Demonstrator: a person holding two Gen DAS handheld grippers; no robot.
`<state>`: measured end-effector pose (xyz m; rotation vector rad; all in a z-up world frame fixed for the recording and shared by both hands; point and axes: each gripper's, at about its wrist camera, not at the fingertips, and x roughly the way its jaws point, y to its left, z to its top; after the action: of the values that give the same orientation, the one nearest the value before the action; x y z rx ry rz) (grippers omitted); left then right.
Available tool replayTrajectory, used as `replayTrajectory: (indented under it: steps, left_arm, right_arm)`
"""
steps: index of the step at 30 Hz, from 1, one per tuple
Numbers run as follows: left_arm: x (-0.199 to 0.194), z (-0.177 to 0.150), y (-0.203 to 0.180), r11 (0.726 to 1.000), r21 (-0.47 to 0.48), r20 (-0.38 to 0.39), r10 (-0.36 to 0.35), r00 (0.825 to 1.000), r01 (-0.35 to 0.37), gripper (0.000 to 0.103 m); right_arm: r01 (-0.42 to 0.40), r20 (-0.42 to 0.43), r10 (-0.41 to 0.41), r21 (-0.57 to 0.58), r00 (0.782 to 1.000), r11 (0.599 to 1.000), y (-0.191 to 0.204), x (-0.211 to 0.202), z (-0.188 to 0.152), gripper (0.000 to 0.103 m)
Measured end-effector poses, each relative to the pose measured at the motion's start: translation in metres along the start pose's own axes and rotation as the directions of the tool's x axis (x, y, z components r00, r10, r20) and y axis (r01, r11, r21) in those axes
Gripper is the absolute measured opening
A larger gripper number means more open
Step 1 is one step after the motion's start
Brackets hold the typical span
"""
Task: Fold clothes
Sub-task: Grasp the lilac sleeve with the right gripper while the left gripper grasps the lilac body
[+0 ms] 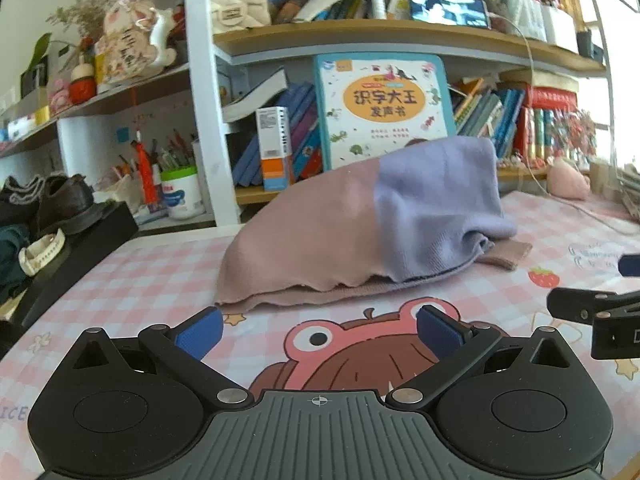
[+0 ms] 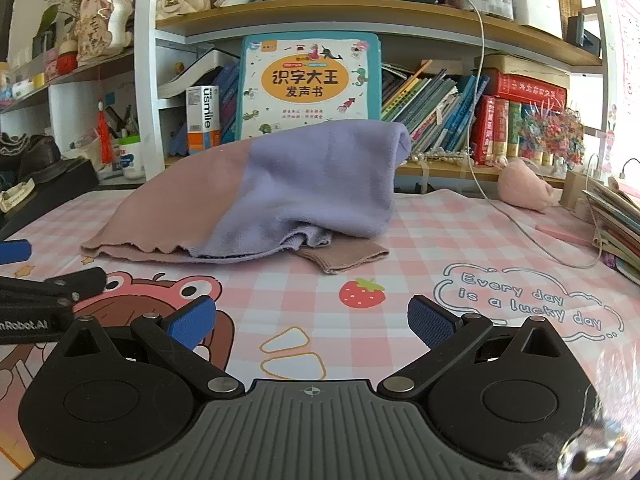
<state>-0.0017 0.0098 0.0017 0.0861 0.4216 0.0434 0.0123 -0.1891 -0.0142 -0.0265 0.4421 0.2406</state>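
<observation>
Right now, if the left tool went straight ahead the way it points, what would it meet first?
Most likely the wavy hem of the pink and lilac garment lying heaped on the checked mat. The left tool is open, with only bare mat between it and that hem. Depth is hard to judge in the fisheye view.

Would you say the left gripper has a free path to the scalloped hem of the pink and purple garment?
Probably yes. The left gripper is open and empty, and only bare tablecloth lies between it and the garment; the right gripper sits off to the side.
</observation>
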Motion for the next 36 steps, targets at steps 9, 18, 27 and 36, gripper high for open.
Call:
replayTrajectory:
  steps: [9, 18, 27, 36]
  left_arm:
    - [0.000, 0.000, 0.007, 0.999, -0.033, 0.000, -0.016, 1.000, 0.016, 0.103]
    - [0.000, 0.000, 0.002, 0.996, 0.012, -0.004, -0.093, 0.996, 0.093, 0.103]
    - [0.014, 0.005, -0.014, 0.975, 0.150, -0.028, -0.164, 0.986, 0.166, 0.103]
    - [0.041, 0.014, -0.028, 0.945, 0.239, -0.094, -0.205, 0.974, 0.222, 0.103]
  right_arm:
    - [0.017, -0.011, -0.017, 0.021, 1.000, 1.000, -0.003, 0.002, 0.000, 0.103]
    - [-0.014, -0.066, 0.018, 0.058, 0.998, 0.998, -0.011, 0.009, 0.000, 0.103]
    - [-0.132, -0.138, 0.143, 0.085, 0.980, 0.988, -0.026, 0.029, 0.014, 0.103]
    - [-0.179, -0.177, 0.227, 0.252, 0.958, 0.951, -0.067, 0.070, 0.041, 0.103]
